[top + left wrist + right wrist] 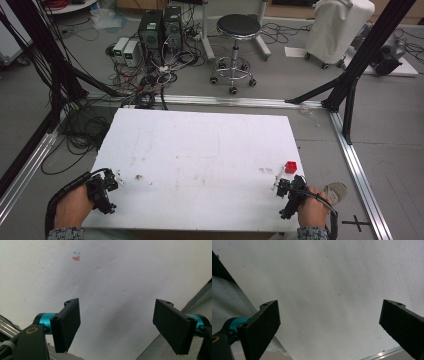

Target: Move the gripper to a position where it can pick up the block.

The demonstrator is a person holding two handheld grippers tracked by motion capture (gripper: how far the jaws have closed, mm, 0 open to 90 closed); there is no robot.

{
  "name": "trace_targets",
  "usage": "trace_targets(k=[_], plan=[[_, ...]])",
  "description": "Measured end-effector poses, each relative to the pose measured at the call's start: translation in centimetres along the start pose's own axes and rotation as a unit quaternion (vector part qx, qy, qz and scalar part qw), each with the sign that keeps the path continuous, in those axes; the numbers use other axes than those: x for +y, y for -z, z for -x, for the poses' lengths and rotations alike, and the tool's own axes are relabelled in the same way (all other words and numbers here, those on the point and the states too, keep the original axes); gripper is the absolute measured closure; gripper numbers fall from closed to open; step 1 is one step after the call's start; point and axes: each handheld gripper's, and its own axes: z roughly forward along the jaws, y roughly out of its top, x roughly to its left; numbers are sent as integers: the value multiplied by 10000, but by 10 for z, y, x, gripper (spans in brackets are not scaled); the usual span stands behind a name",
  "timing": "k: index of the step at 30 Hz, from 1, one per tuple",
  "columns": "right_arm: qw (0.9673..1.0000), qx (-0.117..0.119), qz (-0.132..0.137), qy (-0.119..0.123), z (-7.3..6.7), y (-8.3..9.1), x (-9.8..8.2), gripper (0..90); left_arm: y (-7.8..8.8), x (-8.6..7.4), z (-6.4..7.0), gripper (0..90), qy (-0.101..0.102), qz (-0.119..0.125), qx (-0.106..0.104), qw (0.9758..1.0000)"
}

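A small red block (pixel 290 167) rests on the white table (pixel 200 150) near its right edge. My right gripper (pixel 284 186) is held in a hand just in front of the block, close to the table's front right corner. In the right gripper view this gripper (pixel 329 325) is open wide over bare white surface, with nothing between the jaws. My left gripper (pixel 109 184) sits at the table's front left corner. In the left gripper view it (pixel 117 325) is also open and empty, above the table, and a small orange and blue mark (pixel 76 257) lies farther ahead.
Beyond the table's far edge stand a black stool (pixel 238 30), two computer towers (pixel 160 27) with tangled cables, and a white wheeled unit (pixel 337 27). Black frame posts (pixel 350 75) rise at both sides. Faint smudges (pixel 138 177) mark the table.
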Motion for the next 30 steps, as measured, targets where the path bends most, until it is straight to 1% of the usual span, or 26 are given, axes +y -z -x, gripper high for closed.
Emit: trace_targets(k=[4, 13, 15, 20, 22, 24, 28, 30], plan=[[10000, -6, 51, -30, 1, 2, -2, 26, 0, 0, 0, 224, 4, 5, 16, 10000], [10000, -19, 47, -54, 1, 3, -2, 26, 0, 0, 0, 223, 11, 21, 8, 10000], [10000, -19, 49, -57, 1, 3, -2, 26, 0, -1, 0, 224, 53, 36, -17, 10000], [10000, 10, 60, -43, 2, 3, -2, 26, 0, -1, 0, 224, 44, 27, -4, 10000], [10000, -10, 65, -53, 2, 3, -2, 26, 0, -1, 0, 224, 11, 23, 13, 10000], [9999, 8, 99, -76, 2, 4, -2, 26, 0, 0, 0, 224, 14, 27, 8, 10000], [9999, -9, 116, -36, 2, 4, -2, 26, 0, -1, 0, 224, 14, 34, 13, 10000], [9998, -13, 171, -75, 2, 4, -3, 26, 0, -1, 0, 224, 25, 32, 5, 10000]])
